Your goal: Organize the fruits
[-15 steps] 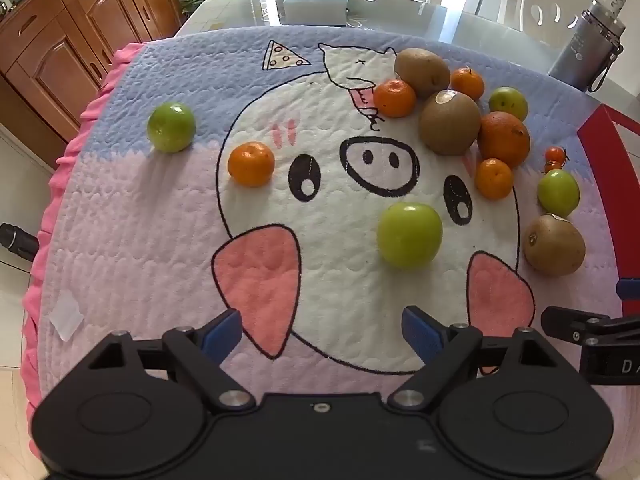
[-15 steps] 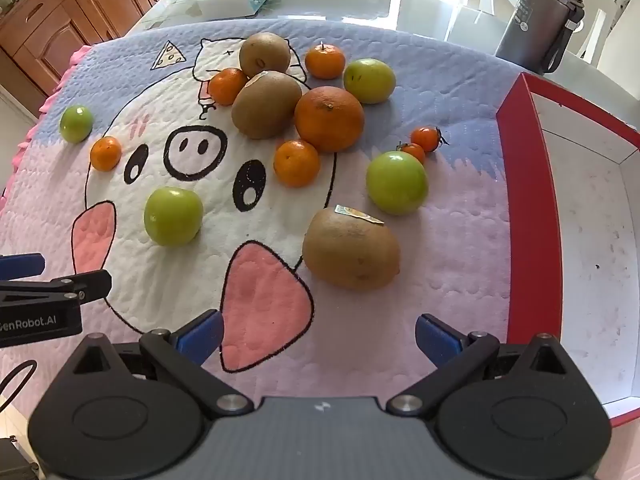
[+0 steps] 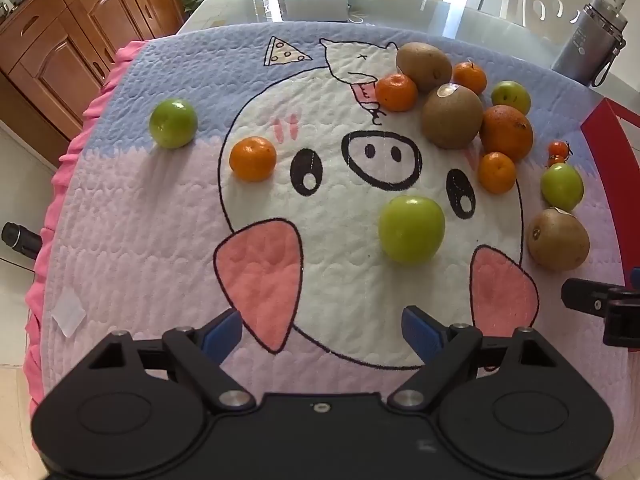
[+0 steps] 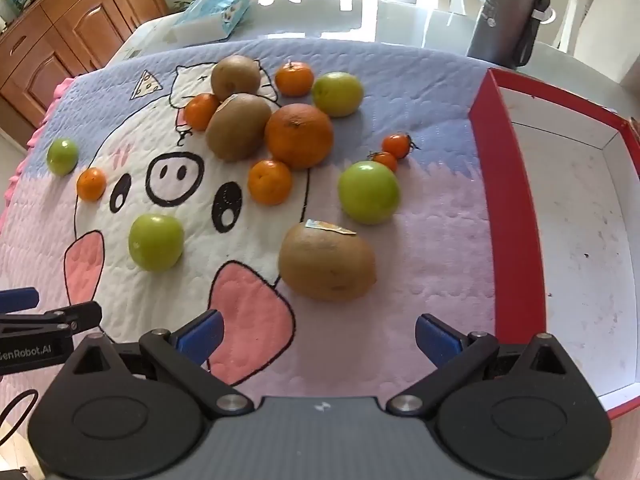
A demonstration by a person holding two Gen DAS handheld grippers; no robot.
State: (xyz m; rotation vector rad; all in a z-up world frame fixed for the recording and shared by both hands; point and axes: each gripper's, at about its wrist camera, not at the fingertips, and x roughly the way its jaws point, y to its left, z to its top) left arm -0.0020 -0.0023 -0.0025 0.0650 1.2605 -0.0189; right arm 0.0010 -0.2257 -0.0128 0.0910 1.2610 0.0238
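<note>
Loose fruit lies on a quilted pig-print mat (image 3: 160,240) (image 4: 420,260). My left gripper (image 3: 322,330) hovers open and empty over the mat's near edge; a green apple (image 3: 412,229) sits just beyond it. Farther off are a mandarin (image 3: 253,159) and another green apple (image 3: 173,123). My right gripper (image 4: 316,336) is open and empty too, with a brown kiwi (image 4: 327,261) straight ahead. Behind it lie a green apple (image 4: 369,192), a big orange (image 4: 299,136), two cherry tomatoes (image 4: 396,145) and more kiwis and mandarins.
A red box with a white inside (image 4: 516,208) (image 3: 600,128) stands at the mat's right side, nothing in it. A grey flask (image 4: 508,12) and a tissue pack (image 4: 216,8) sit on the glass table behind. Wooden cabinets (image 3: 60,48) stand at the left.
</note>
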